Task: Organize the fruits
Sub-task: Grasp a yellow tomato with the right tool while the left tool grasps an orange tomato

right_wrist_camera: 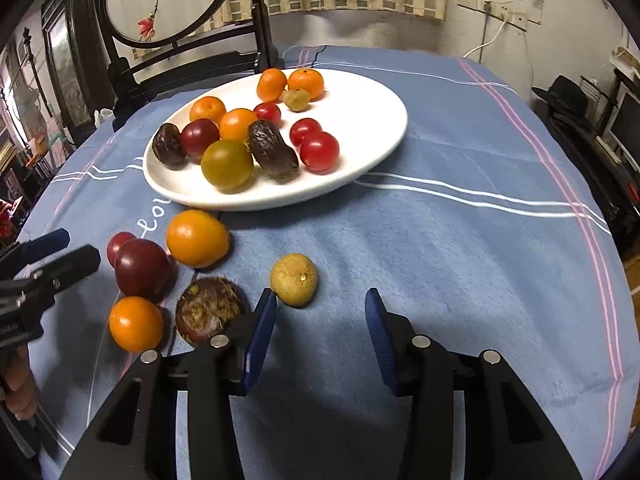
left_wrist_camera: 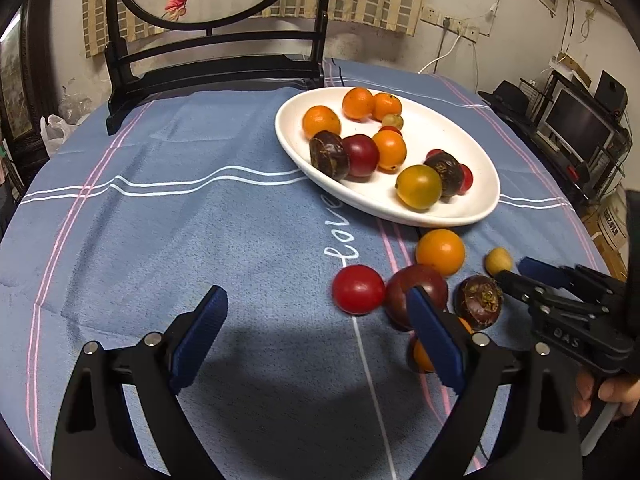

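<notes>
A white oval plate (left_wrist_camera: pixel 472 148) (right_wrist_camera: pixel 360 92) holds several small fruits: orange, red, dark brown and greenish. Loose fruits lie on the blue cloth in front of it: an orange one (left_wrist_camera: pixel 440 252) (right_wrist_camera: pixel 196 238), a red tomato (left_wrist_camera: pixel 358 289), a dark red one (left_wrist_camera: pixel 416 286) (right_wrist_camera: pixel 142 267), a brown one (left_wrist_camera: pixel 479 301) (right_wrist_camera: pixel 210 310), a small yellow one (left_wrist_camera: pixel 498 261) (right_wrist_camera: pixel 294 279) and a second orange one (left_wrist_camera: pixel 422 356) (right_wrist_camera: pixel 136 323). My left gripper (left_wrist_camera: pixel 316 328) is open and empty, left of the loose fruits. My right gripper (right_wrist_camera: pixel 320 324) (left_wrist_camera: pixel 516 270) is open and empty, just behind the yellow fruit.
A dark wooden stand with a round painted screen (left_wrist_camera: pixel 216 56) (right_wrist_camera: pixel 168 4) stands at the table's far side behind the plate. The blue striped tablecloth (left_wrist_camera: pixel 180 220) (right_wrist_camera: pixel 460 240) covers the round table. Shelves and a monitor (left_wrist_camera: pixel 576 124) stand off to the right.
</notes>
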A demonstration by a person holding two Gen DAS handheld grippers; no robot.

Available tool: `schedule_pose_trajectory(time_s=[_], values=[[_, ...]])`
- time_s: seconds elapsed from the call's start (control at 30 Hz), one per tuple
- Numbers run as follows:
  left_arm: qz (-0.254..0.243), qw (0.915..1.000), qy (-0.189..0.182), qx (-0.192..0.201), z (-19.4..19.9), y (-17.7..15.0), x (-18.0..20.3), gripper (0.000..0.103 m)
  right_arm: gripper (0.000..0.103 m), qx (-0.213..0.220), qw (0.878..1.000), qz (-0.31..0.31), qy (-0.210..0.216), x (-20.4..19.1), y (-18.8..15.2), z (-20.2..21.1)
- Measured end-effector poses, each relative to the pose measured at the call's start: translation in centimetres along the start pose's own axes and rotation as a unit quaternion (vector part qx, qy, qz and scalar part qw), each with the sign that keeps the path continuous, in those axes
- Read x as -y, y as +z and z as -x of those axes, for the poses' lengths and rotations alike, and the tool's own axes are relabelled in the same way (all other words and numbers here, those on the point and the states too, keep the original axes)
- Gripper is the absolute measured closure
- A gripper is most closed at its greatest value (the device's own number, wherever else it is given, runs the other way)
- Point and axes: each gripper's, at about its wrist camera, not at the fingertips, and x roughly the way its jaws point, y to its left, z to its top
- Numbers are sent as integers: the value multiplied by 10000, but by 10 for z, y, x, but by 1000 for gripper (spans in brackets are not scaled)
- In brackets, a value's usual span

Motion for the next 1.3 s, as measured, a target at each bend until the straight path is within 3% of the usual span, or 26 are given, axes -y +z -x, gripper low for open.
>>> schedule_pose_trajectory(time_s=[0.17,0.37,0.77,0.97,1.13,1.3], values=[[-118,9999,-42,13,1,-1,5,14,62,-38,9999,125,95,-8,14,-12],[-154,9995,-242,-133,0,-4,10,14,77,102,9995,234,210,-16,20,-19],[-511,9980,-338,-129,2,-12,27,14,76,207,9993,219,203,-19,28,-26],[-569,9971,-458,-191,1,-14,30,14,76,439,9983,-134,347,1,24,0],[-731,9945,-639,-393,-4,-21,42,14,76,385,9981,-246,417,8,14,10],[-1004,9902,-709,-659,-15,-29,60,33,76,342,9981,-129,494,4,9,11]])
